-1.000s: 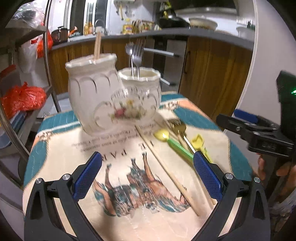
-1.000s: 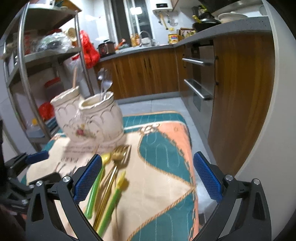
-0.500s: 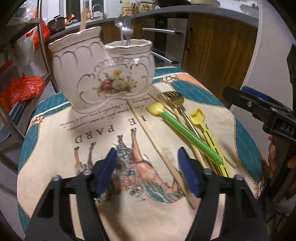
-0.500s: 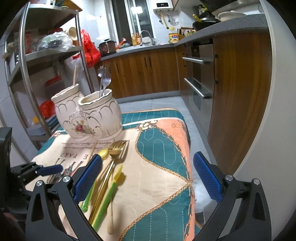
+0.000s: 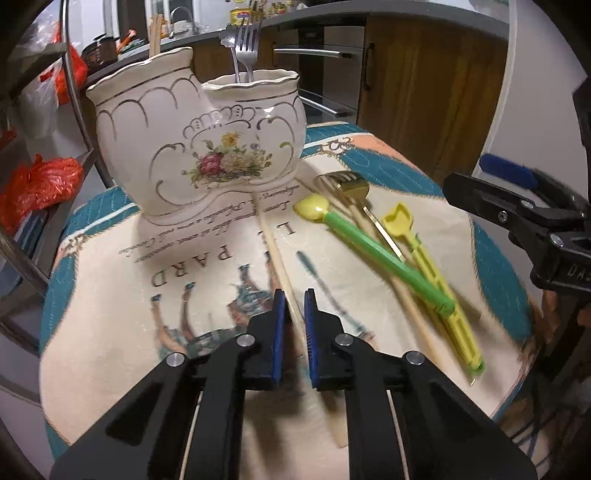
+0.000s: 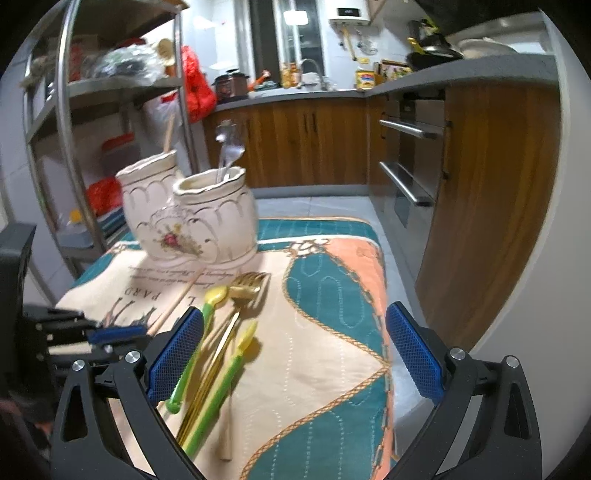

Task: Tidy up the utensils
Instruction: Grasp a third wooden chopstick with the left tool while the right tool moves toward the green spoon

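Left gripper pinched narrow on wooden chopstick lying on cloth before ceramic holder. Right gripper wide, empty. Risk: thin stick pivots, slips during lift, or tip knocks holder.

A printed cloth carries a ceramic holder and loose utensils.

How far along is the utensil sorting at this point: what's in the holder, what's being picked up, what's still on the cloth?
Done: a steel fork and wooden sticks stand in the ceramic holder. In hand: the left tool is shut on one chopstick. Left: the gold fork, green spoon, yellow scoop and another stick. The right tool is open, empty.
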A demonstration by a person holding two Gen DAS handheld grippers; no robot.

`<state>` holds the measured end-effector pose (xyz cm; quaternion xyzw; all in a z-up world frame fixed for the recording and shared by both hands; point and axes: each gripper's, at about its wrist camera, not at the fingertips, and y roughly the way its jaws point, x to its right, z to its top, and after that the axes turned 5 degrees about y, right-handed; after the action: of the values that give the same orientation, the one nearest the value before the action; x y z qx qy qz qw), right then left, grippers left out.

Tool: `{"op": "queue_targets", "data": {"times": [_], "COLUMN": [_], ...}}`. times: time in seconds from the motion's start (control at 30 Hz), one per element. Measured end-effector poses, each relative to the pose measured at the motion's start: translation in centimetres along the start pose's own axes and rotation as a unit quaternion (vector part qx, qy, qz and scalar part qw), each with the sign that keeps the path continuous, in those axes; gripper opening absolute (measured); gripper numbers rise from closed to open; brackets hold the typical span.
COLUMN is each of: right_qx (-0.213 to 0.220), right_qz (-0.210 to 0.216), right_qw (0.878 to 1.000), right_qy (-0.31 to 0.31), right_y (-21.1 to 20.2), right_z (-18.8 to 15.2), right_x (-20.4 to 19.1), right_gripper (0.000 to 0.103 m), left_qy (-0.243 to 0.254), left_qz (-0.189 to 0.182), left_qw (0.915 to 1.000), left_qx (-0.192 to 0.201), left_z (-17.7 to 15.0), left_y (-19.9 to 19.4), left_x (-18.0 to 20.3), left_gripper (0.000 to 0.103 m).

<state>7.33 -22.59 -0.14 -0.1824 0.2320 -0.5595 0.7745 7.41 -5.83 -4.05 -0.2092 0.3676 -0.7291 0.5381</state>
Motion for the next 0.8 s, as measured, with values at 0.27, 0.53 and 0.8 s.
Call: {"op": "queue_targets", "data": {"times": [0.27,0.53,0.8], "right_qx": [-0.034,-0.089,-0.142], "right_qz": [0.018,0.035,0.036], "right_qw": [0.997,0.99,0.983], "right_qy": [-0.069,-0.102,-0.115], "right_y": [0.9,2.8,5.3], "right_z": [-0.4,0.0,0.6], "right_x": [-3.8,-6.9,-8.3], "right_gripper": [0.072,0.052,0.034], "left_qy": [0.013,0.01,0.005], "left_qz": [0.011,0.01,-0.006], "left_qw": [0.9999,0.9999,0.9998], "left_qx": [-0.003,0.002,0.016], "left_z": [-2.1,-4.0,-4.6], "left_y": [-1.9,-3.4,-4.1], "left_x": [-3.6,-6.1,-6.9], "left_gripper": [0.006,0.006,0.006]}}
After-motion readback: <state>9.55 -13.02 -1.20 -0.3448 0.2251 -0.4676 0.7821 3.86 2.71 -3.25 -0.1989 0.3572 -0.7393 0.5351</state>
